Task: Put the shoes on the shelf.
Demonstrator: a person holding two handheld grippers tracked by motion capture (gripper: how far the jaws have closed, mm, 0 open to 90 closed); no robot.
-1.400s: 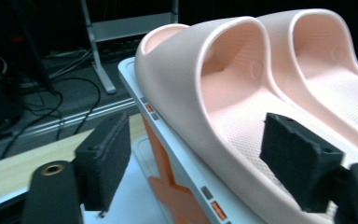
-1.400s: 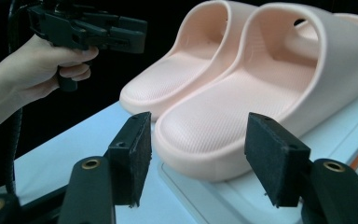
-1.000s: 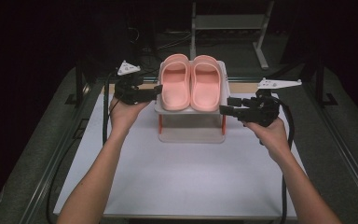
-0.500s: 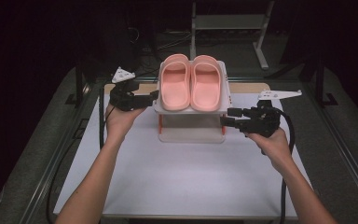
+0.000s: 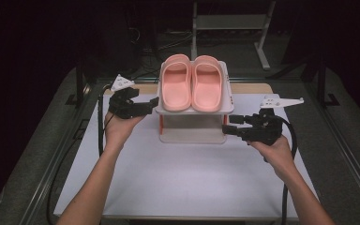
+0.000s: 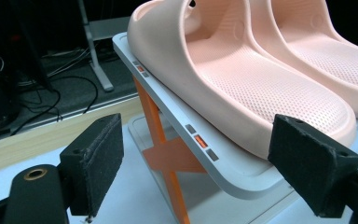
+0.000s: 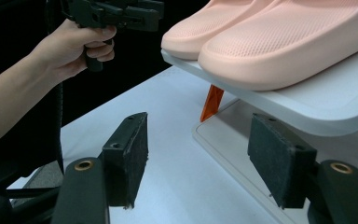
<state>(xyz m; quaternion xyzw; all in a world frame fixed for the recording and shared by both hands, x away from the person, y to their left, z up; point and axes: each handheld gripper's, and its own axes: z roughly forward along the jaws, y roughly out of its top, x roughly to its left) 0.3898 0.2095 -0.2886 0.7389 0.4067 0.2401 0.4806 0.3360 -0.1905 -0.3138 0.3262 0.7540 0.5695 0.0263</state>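
Slippers on a little shelf, two grippers close by

Pink slippers (image 5: 192,84) sit side by side on the top board of a small white shelf (image 5: 194,110). The shelf stands in the middle of a white table (image 5: 187,183). It has orange legs (image 6: 168,158) and a flat bottom board (image 7: 233,140).

The left gripper (image 5: 152,101) is at the left edge of the top board, just beside it. In the left gripper view its two black pads (image 6: 98,163) stand wide apart. The corner of the board and the heel of one slipper lie between them, but the pads do not press on anything. So it is open and holds nothing.

The right gripper (image 5: 228,125) is lower, near the bottom right of the shelf. Its jaws have just been opening, and in the right gripper view nothing is between the pads (image 7: 279,158). It is open and empty too.

It looks like both hands are getting ready to take hold of the shelf, one on each side. To do this well, each gripper should slide in flat so the board goes between the pads. Both should pinch the board, not the soft slippers. Then both hands should squeeze together and lift evenly, so the shelf stays flat and the slippers do not slide off.
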